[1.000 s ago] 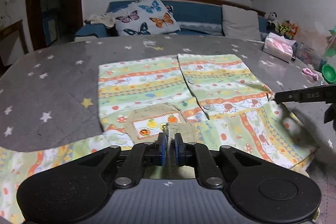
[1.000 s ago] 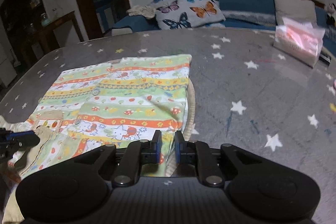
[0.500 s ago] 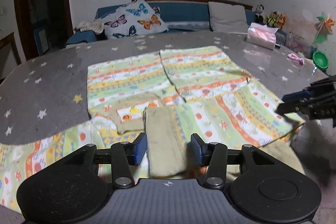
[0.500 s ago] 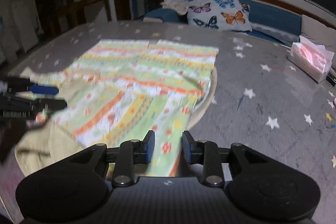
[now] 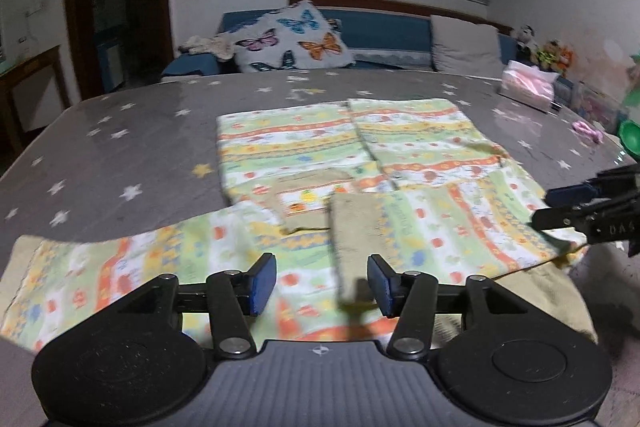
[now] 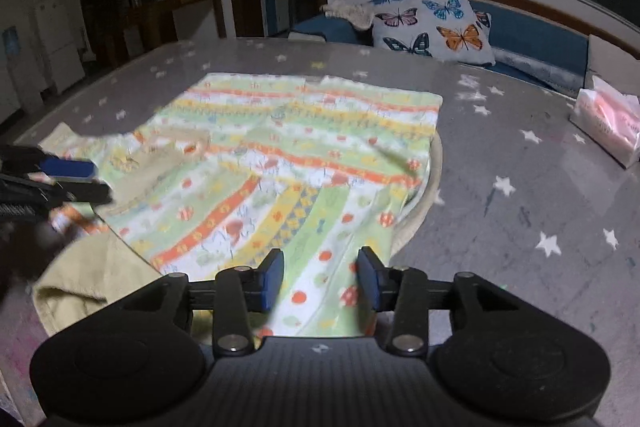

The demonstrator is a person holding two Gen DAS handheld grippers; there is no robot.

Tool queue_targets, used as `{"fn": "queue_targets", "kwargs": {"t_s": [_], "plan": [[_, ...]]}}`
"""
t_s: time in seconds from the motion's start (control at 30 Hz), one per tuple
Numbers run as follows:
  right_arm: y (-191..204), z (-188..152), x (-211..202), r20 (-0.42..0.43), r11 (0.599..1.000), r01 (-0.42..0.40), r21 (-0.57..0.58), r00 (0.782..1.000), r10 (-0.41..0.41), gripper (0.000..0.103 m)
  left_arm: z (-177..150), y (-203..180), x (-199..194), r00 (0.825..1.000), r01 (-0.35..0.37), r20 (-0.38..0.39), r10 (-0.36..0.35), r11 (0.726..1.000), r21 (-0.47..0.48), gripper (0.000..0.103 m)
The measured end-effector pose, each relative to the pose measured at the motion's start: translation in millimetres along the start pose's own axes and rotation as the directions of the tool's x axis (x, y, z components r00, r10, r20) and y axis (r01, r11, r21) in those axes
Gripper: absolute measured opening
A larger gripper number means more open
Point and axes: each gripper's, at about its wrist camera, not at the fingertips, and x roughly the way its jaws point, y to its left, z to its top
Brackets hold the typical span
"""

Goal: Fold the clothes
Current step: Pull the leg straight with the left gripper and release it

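Both tools are seen spread apart, nothing clamped: the left tool [image 5: 322, 281] above the shirt's [image 5: 304, 163] near sleeve, the right tool [image 6: 320, 277] above its right sleeve. The shirt is spread on the desk [image 5: 120, 151], one sleeve folded across. Judged between folds; next, the left sleeve cuff must be gripped.
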Motion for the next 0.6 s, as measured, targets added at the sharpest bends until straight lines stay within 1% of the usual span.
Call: {"fn": "queue_targets", "kwargs": {"t_s": [0.07, 0.13, 0.17, 0.2, 0.23, 0.33, 0.4, 0.47, 0.57, 0.6], "plan": [[3.9, -1.3, 0.8, -0.003, 1.0, 0.0, -0.012, 1.0, 0.0, 0.055, -3.1, 11.0, -4.9, 1.0, -0.029, 0.002, 0.029, 0.999, -0.025, 0.057], [9.3, -0.8, 0.6, 0.0, 1.0, -0.003, -0.028, 1.0, 0.003, 0.056, -6.5, 24.0, -10.8, 0.998, -0.064, 0.004, 0.065, 0.996, -0.056, 0.061], [13.4, 1.1, 0.7, 0.005, 0.999, -0.007, -0.041, 1.0, 0.008, 0.059, -8.3, 30.7, -13.6, 0.996, -0.083, 0.004, 0.083, 0.994, -0.073, 0.062], [17.4, 3.1, 1.7, 0.008, 0.999, -0.012, -0.051, 1.0, 0.013, 0.064, -10.2, 37.5, -16.2, 0.995, -0.103, 0.004, 0.104, 0.99, -0.093, 0.065], [21.4, 4.6, 3.5, 0.01, 0.998, -0.021, -0.058, 1.0, 0.021, 0.065, -12.2, 44.6, -18.9, 0.992, -0.122, 0.004, 0.123, 0.986, -0.113, 0.067], [35.8, 8.9, 10.5, 0.009, 0.996, -0.054, -0.078, 0.998, 0.055, 0.067, -18.3, 66.7, -26.7, 0.984, -0.177, 0.0, 0.179, 0.968, -0.176, 0.068], [45.7, 9.9, 16.1, 0.005, 0.993, -0.074, -0.088, 0.997, 0.074, 0.074, -22.2, 79.3, -31.6, 0.976, -0.212, -0.003, 0.216, 0.955, -0.208, 0.068], [54.7, 9.0, 21.0, -0.007, 0.991, -0.085, -0.106, 0.996, 0.085, 0.074, -26.3, 91.1, -36.5, 0.967, -0.248, -0.007, 0.253, 0.94, -0.232, 0.068], [71.1, 6.1, 28.1, -0.03, 0.984, -0.096, -0.148, 0.995, 0.093, 0.074, -31.8, 106.9, -43.6, 0.956, -0.285, -0.013, 0.292, 0.921, -0.267, 0.068], [73.9, 7.6, 27.6, -0.026, 0.983, -0.096, -0.156, 0.995, 0.093, 0.074, -33.3, 111.7, -46.0, 0.952, -0.296, -0.015, 0.304, 0.914, -0.277, 0.068]]}}
